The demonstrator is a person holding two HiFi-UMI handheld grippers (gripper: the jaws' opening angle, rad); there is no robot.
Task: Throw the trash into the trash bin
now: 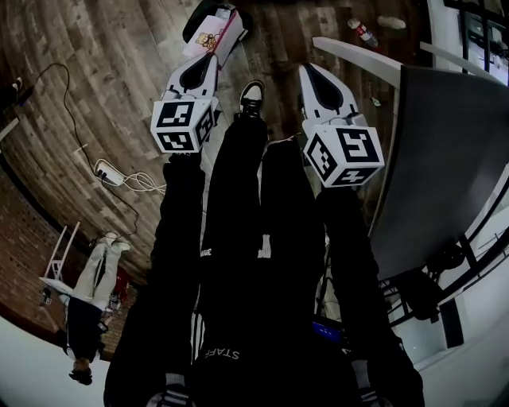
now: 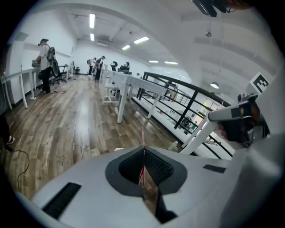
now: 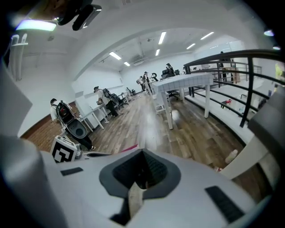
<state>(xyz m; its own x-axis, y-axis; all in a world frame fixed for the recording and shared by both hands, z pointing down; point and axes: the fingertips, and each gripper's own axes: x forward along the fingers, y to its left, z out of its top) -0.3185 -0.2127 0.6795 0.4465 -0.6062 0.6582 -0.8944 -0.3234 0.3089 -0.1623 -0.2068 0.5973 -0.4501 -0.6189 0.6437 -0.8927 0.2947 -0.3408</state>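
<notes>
In the head view my left gripper [image 1: 211, 60] is shut on a flat white and pink paper wrapper [image 1: 210, 36] with a cartoon print. The wrapper hangs in front of a dark round bin [image 1: 229, 11] on the floor at the top of the view. In the left gripper view my left gripper [image 2: 143, 149] pinches the wrapper [image 2: 143, 133], seen edge-on as a thin red strip. My right gripper [image 1: 306, 70] is to the right of it, level with it, over the wood floor. The jaws of my right gripper [image 3: 142, 152] meet with nothing between them.
A grey table [image 1: 445, 159] with a white leg [image 1: 362, 54] stands close on the right. A plastic bottle [image 1: 362, 32] and a white scrap [image 1: 391, 22] lie on the floor beyond it. A power strip with cables [image 1: 111, 176] lies on the left. My shoe [image 1: 251, 95] is between the grippers.
</notes>
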